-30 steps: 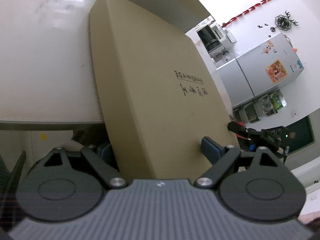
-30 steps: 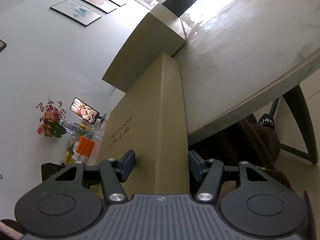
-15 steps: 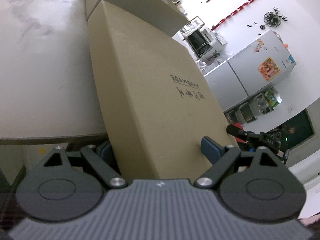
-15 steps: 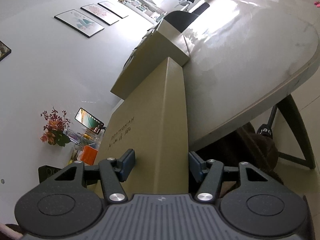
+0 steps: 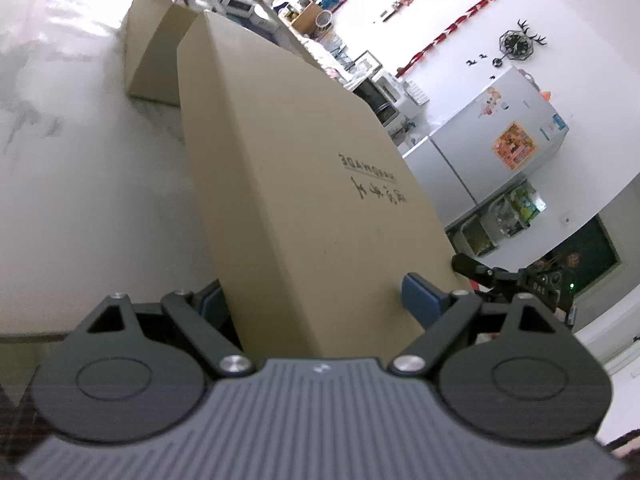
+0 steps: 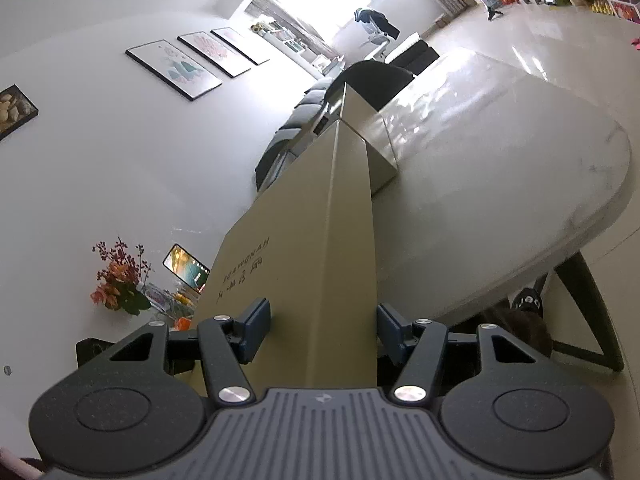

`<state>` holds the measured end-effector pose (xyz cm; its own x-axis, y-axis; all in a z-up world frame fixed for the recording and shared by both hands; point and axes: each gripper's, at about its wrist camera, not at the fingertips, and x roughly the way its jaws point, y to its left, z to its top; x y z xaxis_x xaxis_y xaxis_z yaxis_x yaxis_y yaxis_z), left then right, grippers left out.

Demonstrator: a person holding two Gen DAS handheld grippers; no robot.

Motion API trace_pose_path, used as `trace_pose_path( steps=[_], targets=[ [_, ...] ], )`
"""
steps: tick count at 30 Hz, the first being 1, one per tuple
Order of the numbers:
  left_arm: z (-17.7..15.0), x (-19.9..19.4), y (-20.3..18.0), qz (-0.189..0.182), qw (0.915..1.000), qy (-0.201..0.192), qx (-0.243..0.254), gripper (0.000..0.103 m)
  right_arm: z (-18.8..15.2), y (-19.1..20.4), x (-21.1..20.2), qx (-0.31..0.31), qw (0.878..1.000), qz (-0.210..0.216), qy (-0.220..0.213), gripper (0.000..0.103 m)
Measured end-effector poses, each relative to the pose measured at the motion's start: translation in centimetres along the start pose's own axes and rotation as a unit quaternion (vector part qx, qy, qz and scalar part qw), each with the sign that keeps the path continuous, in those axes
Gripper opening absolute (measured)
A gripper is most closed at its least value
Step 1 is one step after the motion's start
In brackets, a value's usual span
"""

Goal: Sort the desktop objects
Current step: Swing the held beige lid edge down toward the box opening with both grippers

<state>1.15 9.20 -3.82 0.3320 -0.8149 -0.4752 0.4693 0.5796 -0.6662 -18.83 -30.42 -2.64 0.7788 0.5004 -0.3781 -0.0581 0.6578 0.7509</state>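
Compared with a second ago, the tan box lid (image 5: pixel 304 184) sits higher above the white table (image 5: pixel 80 160): more tabletop shows beyond it, and the second tan box (image 5: pixel 148 64) behind it now appears nearly whole. The left gripper (image 5: pixel 316 300) clamps one near corner of the lid, its blue pads pressed to the lid's top face and its underside; the right gripper (image 6: pixel 320 320) pinches the opposite corner likewise. The left pad in the left view is mostly hidden behind the lid's side wall, and the lid's near edge is cut off by both gripper bodies. The lid is plain cardboard, with "HANDMADE" printed above brush characters (reading inverted here).
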Motion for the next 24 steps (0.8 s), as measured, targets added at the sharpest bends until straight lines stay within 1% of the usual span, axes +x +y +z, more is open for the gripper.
trace_pose_path(
  steps=[7,14,16,17,18,20,21,23,24],
  targets=[
    [1.8,-0.5,-1.2,0.001,0.9999,-0.015,0.004,0.088,2.2,1.5,0.2,-0.005,1.0,-0.001,-0.001,0.061],
    [5.1,-0.8,-3.6,0.011,0.9993,-0.034,0.004,0.088,6.6,3.6,0.5,-0.009,1.0,-0.003,0.001,0.061],
    [6.0,-1.2,-4.7,0.019,0.9985,-0.049,0.018,0.087,7.9,4.6,0.5,-0.024,1.0,-0.013,-0.003,0.062],
    [6.4,-1.5,-5.4,0.018,0.9976,-0.059,0.029,0.086,8.4,5.2,0.6,-0.035,0.999,-0.02,-0.003,0.058],
    [6.8,-1.7,-5.8,0.013,0.997,-0.068,0.034,0.083,8.9,5.9,0.8,-0.05,0.998,-0.027,-0.002,0.056],
    [7.5,-2.0,-5.4,0.003,0.9978,-0.064,0.014,0.084,9.5,6.7,1.2,-0.063,0.997,-0.039,0.007,0.054],
    [7.9,-1.9,-4.9,0.001,0.9977,-0.066,0.013,0.084,9.8,6.8,1.7,-0.066,0.997,-0.044,0.012,0.054],
    [7.8,-1.4,-3.4,0.006,0.9977,-0.066,0.011,0.075,10.1,6.2,2.9,-0.071,0.996,-0.042,0.02,0.049],
    [7.5,-1.0,-2.4,0.003,0.9982,-0.061,0.002,0.064,10.0,5.6,3.7,-0.066,0.996,-0.042,0.031,0.048]
  ],
)
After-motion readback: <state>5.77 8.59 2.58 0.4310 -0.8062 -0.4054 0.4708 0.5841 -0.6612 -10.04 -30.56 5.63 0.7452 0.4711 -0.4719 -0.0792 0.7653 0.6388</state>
